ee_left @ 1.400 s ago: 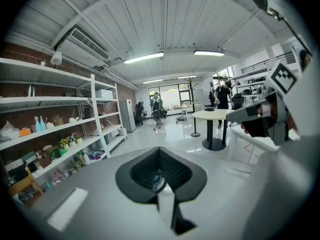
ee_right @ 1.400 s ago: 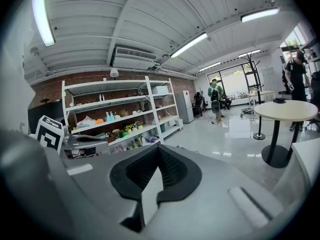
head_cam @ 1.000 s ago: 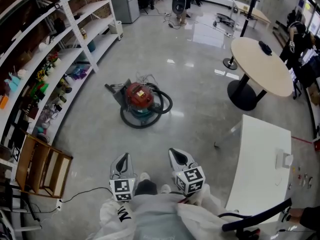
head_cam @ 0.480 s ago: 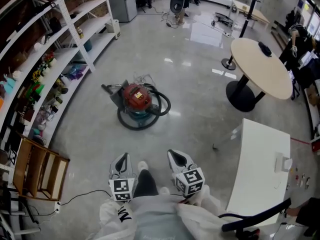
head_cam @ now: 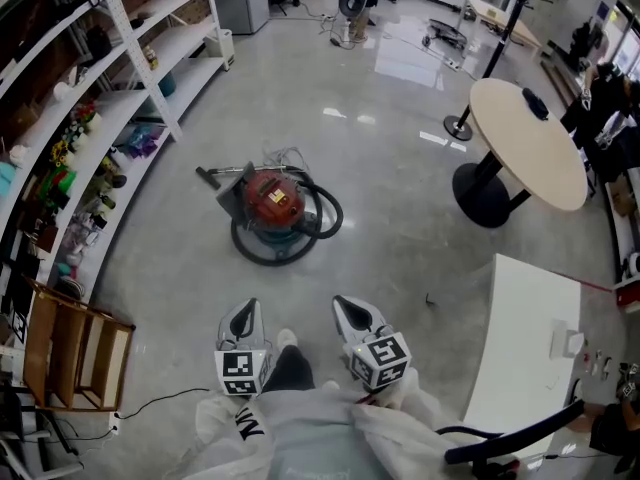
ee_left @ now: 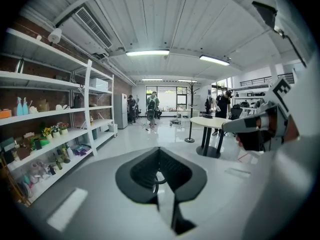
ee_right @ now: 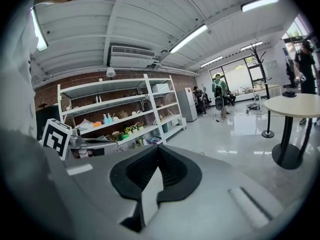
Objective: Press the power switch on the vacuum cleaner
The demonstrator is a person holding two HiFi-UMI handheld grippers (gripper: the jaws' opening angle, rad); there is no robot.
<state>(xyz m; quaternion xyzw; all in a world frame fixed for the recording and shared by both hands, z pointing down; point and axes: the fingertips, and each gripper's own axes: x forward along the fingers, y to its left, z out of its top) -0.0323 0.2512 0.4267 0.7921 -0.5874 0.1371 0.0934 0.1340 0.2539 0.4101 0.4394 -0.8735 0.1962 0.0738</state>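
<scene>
Left gripper (ee_left: 159, 152): jaws pressed together at the tips, nothing between them. Right gripper (ee_right: 158, 150): the same, jaws closed tip to tip and empty. Both are held low and close to the person's body, side by side and pointing forward. Each marker cube sits behind its jaws, left (head_cam: 238, 370) and right (head_cam: 378, 358). A shoe toe (head_cam: 287, 339) shows on the floor between the two grippers.

Vacuum cleaner (head_cam: 272, 197): a red canister standing on the grey floor (head_cam: 400, 198), ahead of both pairs of jaws, slightly to the left gripper's side and well apart from each. A dark hose (head_cam: 264, 259) lies looped around its near side. The power switch is too small to make out in the head view.

Further out, left of the left gripper: a wooden frame (head_cam: 75, 353) and a thin cable (head_cam: 160, 397) on the floor, then long white shelving (head_cam: 150, 78) loaded with small items. Right of the right gripper: a white table (head_cam: 530, 338). Ahead and to the right: a round table (head_cam: 530, 143) on a dark pedestal.
</scene>
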